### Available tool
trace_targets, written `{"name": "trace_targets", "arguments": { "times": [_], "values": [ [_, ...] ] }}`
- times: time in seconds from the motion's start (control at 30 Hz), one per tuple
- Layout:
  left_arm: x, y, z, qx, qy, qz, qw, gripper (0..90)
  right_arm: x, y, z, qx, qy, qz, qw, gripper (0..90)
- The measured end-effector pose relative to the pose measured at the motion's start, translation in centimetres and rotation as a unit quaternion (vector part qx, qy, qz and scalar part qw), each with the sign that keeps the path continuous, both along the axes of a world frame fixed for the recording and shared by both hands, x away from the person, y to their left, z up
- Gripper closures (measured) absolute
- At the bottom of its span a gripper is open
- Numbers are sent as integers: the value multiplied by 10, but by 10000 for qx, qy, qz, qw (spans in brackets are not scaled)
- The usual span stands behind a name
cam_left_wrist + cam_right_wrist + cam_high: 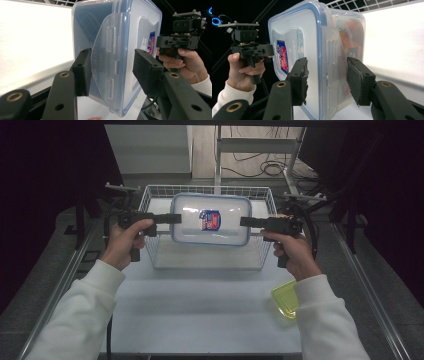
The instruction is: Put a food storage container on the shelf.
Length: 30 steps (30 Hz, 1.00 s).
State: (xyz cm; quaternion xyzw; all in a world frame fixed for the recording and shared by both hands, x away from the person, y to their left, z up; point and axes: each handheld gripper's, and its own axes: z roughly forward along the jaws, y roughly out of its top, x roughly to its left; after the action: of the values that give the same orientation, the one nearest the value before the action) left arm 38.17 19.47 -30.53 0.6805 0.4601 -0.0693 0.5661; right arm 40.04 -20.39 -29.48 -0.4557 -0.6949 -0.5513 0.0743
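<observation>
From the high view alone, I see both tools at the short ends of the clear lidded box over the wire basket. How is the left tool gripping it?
Observer: The left tool straddles the end latch flap of the box, with one pad on the lid side and one on the base side.
Operator: Anything inside the box?
Observer: In the right gripper view, something orange shows through the clear wall; I cannot tell what it is.
Operator: And the right tool's pads?
Observer: The right tool clamps lid and base likewise. Its pad on the lid side has a ragged, torn edge.
</observation>
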Motion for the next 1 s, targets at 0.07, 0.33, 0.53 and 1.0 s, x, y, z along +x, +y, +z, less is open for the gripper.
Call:
{"name": "trace_targets", "arguments": {
  "times": [0.07, 0.33, 0.53, 1.0],
  "values": [
    [7, 2, 1, -25, 17, 17, 10000, 507, 7, 1, 2, -2, 26, 3, 10000, 528],
    [35, 8, 1, -101, 107, 75, 9999, 504, 39, 10, 12, -136, 32, -18, 9999, 526],
    [49, 11, -5, -117, 248, 131, 9995, 504, 57, 14, 9, -130, 170, -51, 9998, 524],
    [64, 12, -14, -170, 564, 246, 9980, 497, 73, 16, -5, -58, 524, -140, 9985, 519]
  ]
}}
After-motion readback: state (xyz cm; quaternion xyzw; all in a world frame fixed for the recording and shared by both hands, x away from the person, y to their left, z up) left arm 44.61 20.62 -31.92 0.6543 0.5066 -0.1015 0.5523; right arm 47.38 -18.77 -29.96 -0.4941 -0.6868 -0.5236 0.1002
